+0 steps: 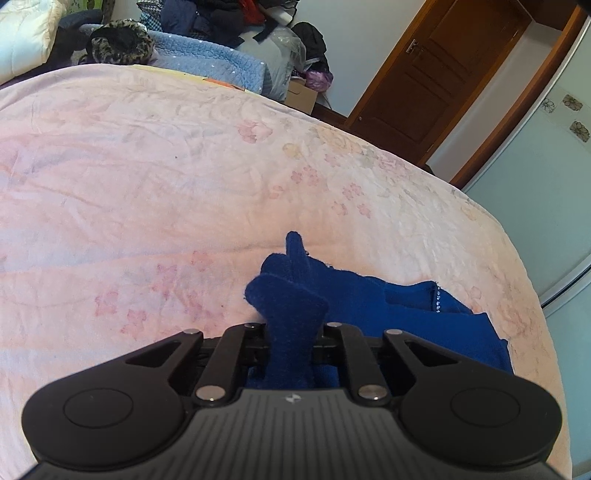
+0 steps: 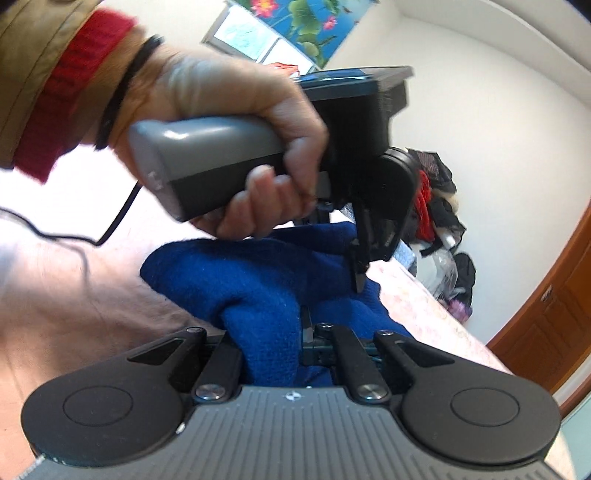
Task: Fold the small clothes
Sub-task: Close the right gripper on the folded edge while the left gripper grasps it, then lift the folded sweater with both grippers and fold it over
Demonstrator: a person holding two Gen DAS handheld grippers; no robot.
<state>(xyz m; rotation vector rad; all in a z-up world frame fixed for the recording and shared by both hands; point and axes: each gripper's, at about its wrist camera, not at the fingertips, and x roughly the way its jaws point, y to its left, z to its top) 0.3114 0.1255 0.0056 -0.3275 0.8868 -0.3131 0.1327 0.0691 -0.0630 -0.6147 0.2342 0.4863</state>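
Both grippers have their jaws clamped on the blue garment (image 1: 291, 317). Nearest in the left wrist view, the left gripper (image 1: 290, 332) pinches a bunched fold that sticks up between its jaws, and the rest of the cloth trails ahead and to the right of them over the pink floral bedspread (image 1: 147, 166). In the right wrist view, the right gripper (image 2: 280, 332) bites another thick fold of the same garment, which bulges just ahead of its jaws. Beyond that fold, the person's left hand (image 2: 236, 122), with a red cuff (image 2: 62, 92) at the wrist, grips the other gripper's grey handle. Farther off, heaped clothes (image 1: 221, 18) lie past the bed, near a wooden door (image 1: 436, 74).
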